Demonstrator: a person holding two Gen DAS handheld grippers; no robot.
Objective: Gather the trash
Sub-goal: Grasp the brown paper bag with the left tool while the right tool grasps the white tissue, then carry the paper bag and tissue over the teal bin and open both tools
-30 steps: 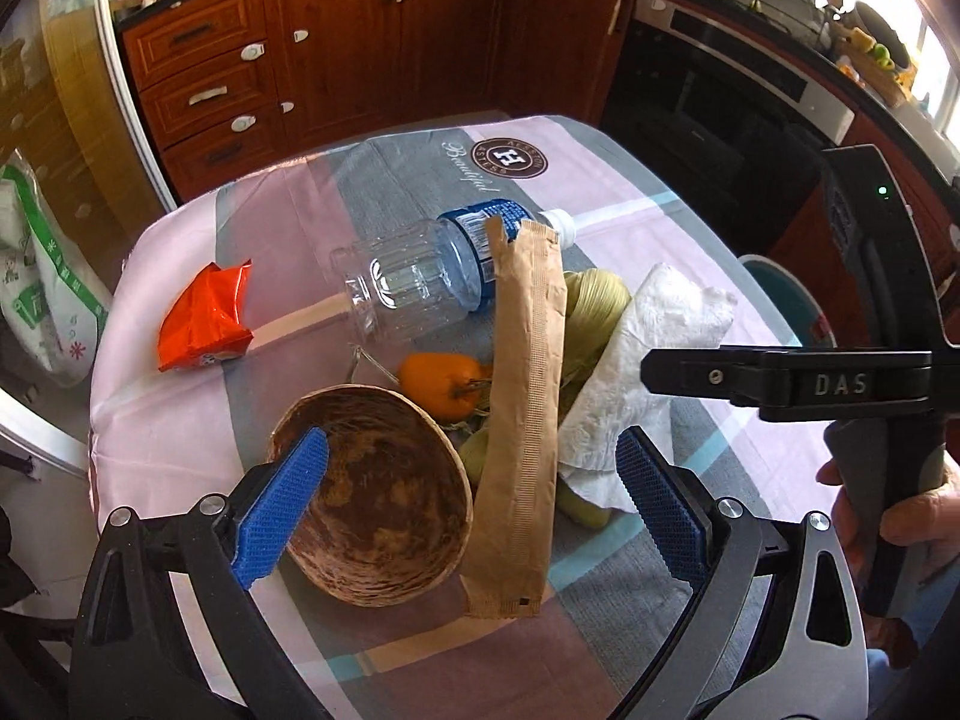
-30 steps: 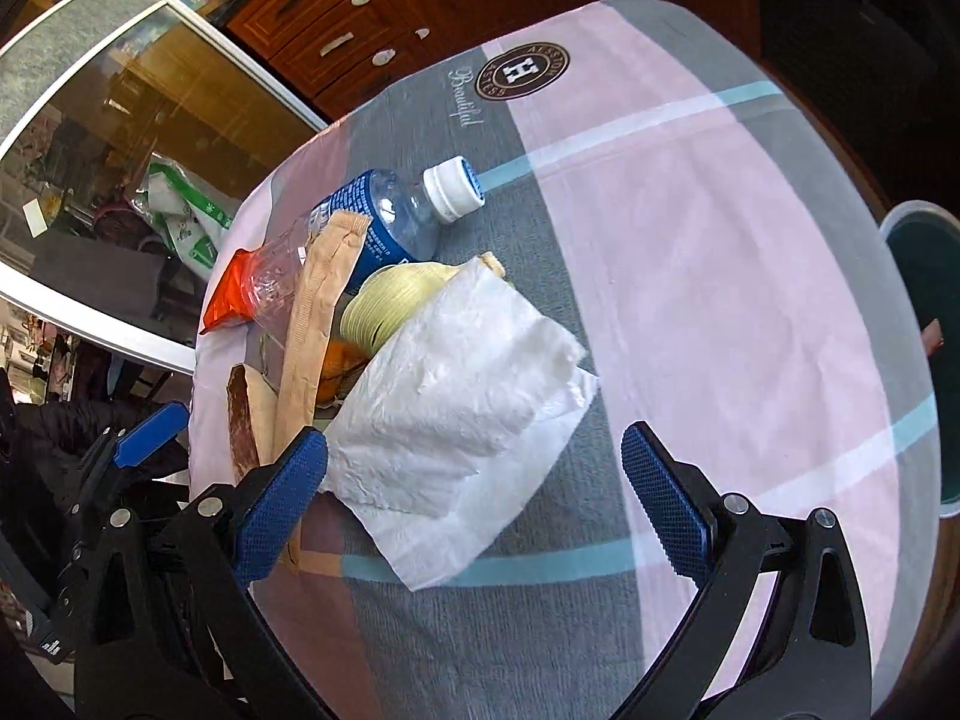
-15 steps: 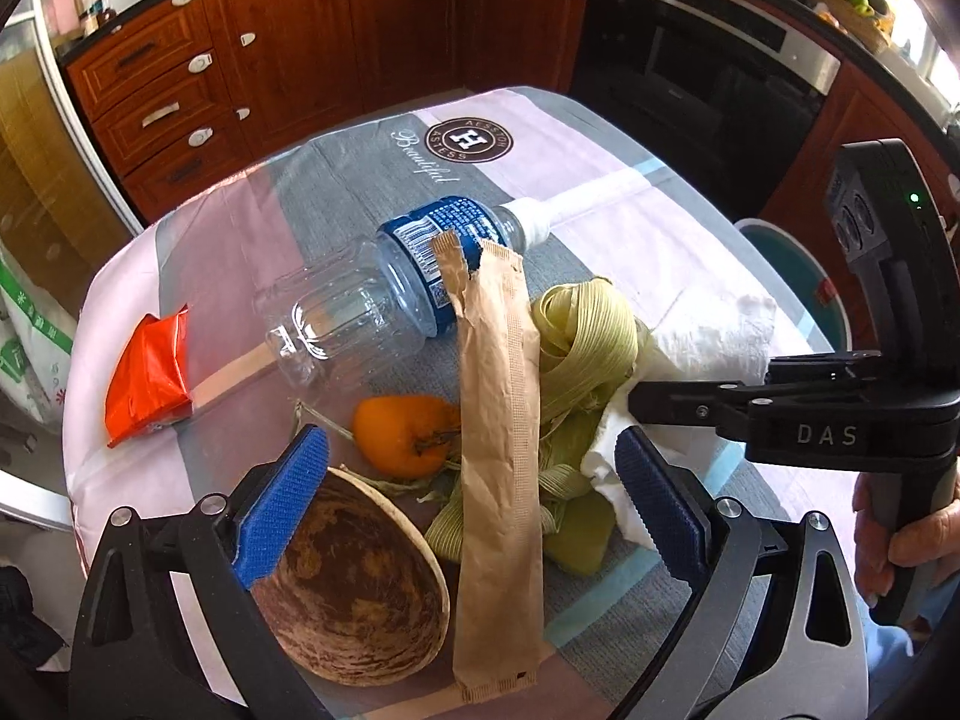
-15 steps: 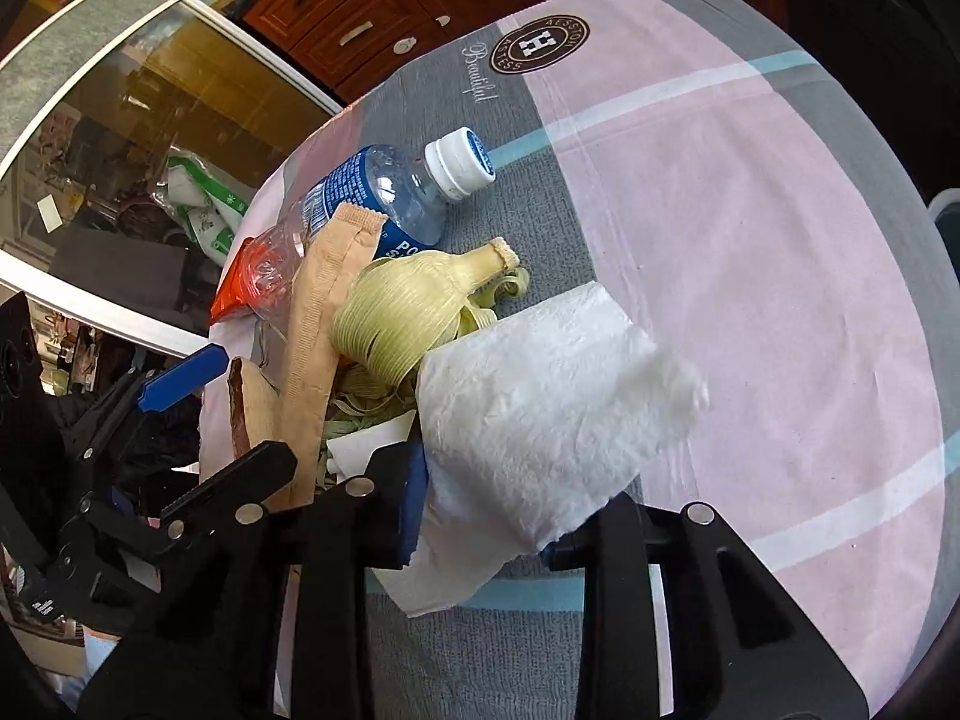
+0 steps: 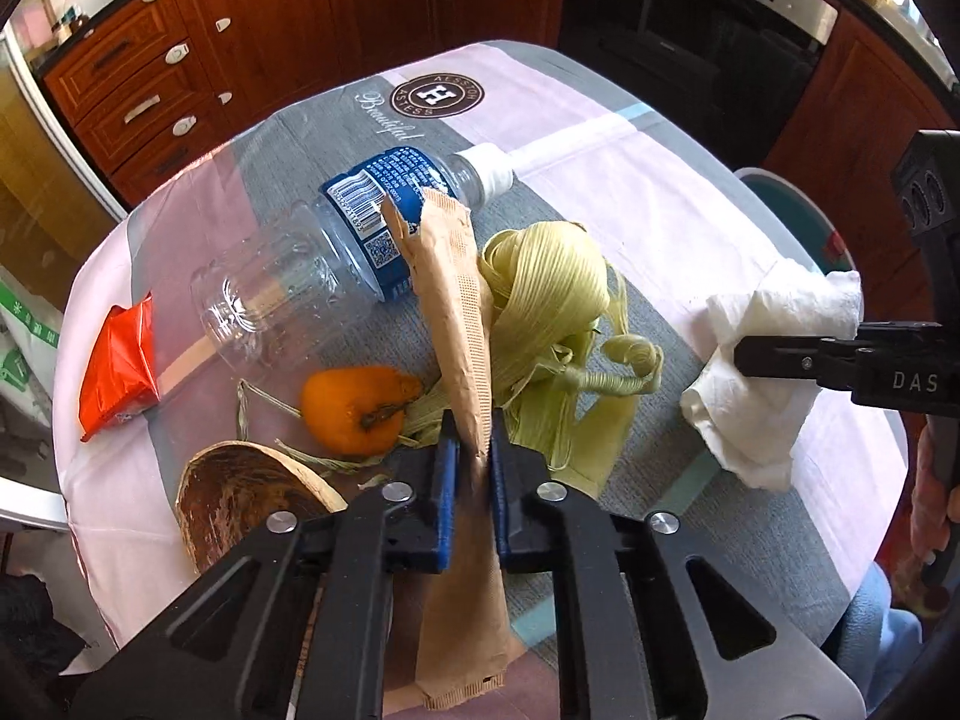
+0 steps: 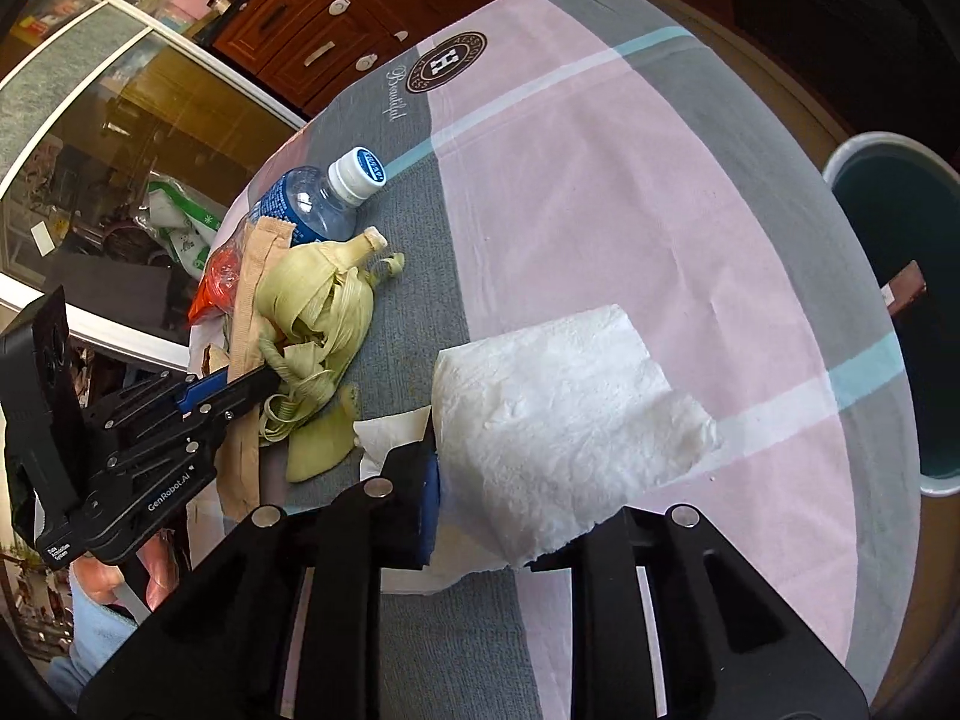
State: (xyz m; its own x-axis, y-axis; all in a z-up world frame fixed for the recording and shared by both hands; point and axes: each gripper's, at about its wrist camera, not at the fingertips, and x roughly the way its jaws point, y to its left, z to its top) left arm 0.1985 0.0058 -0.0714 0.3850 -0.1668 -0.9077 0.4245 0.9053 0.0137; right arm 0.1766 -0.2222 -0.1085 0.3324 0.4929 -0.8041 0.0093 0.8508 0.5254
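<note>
Trash pickup under way: left gripper pinches the brown paper sleeve, right gripper pinches the white tissue; next, likely carry both past the tabletop's right edge to the bin.

Bright daylight across the tablecloth, glare on the clear plastic bottle, soft shadows beneath the trash, strong fisheye bending and black vignetting at every corner, cabinets dimmer, focus generally sharp
</note>
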